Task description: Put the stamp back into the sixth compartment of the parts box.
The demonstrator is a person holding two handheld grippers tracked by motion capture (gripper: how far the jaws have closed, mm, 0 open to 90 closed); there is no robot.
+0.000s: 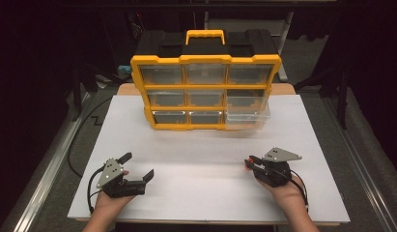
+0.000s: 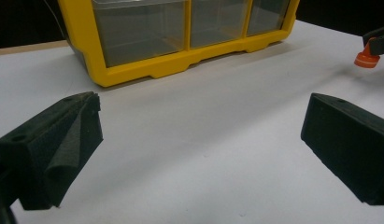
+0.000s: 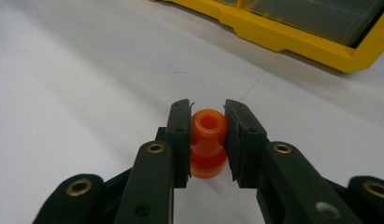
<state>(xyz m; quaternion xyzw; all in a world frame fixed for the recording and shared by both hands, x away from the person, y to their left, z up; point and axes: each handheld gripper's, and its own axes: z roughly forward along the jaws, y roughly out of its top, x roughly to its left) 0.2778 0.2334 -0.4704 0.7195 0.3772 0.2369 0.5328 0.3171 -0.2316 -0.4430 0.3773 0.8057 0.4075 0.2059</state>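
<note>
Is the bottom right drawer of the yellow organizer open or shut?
Open: the drawer sticks out past the organizer frame, while the others sit flush.

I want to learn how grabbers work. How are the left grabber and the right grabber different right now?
The left gripper has its jaws spread wide with nothing between them; the right gripper is closed on a small orange piece. The left gripper points slantwise toward the middle of the white table; the right gripper points across toward the left one. Both are black, hand-held, and sit near the yellow drawer organizer.
</note>
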